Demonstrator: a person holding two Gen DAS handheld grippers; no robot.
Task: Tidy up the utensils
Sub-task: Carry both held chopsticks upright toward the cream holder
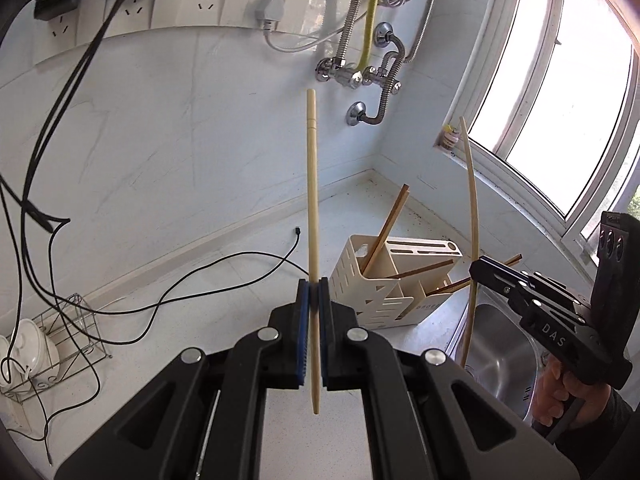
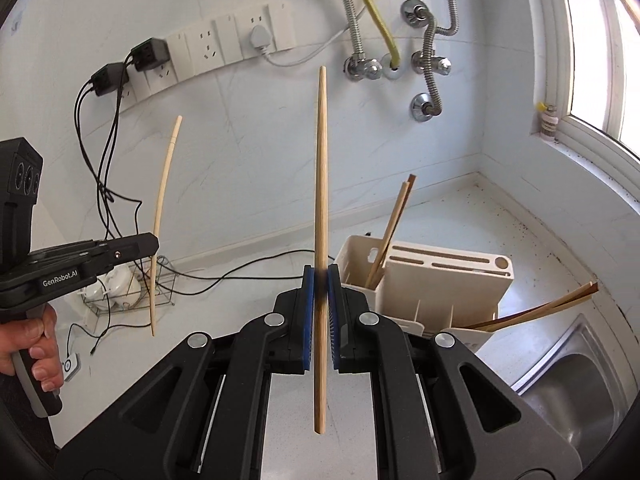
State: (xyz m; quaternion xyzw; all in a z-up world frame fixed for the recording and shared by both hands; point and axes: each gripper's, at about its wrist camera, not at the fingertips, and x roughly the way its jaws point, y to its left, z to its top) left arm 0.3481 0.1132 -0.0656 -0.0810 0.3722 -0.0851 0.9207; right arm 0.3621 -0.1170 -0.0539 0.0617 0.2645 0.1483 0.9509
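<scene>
Each tongs [image 1: 314, 280] [image 2: 321, 268] clamps 1 chopstick [image 1: 312, 200] [image 2: 322, 184] – upright

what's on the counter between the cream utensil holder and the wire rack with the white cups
Only a thin black cable snakes across the white counter between the cream utensil holder and the wire rack; otherwise that stretch is bare. The left wrist view shows it best.

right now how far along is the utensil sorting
Partly done. Darker brown chopsticks already stand in the cream utensil holder, and more poke out of its lower section. In hand: the left gripper is shut on one light chopstick and the right gripper on another, both raised. Left: dropping those two into the holder. No other loose utensils show on the counter.
</scene>
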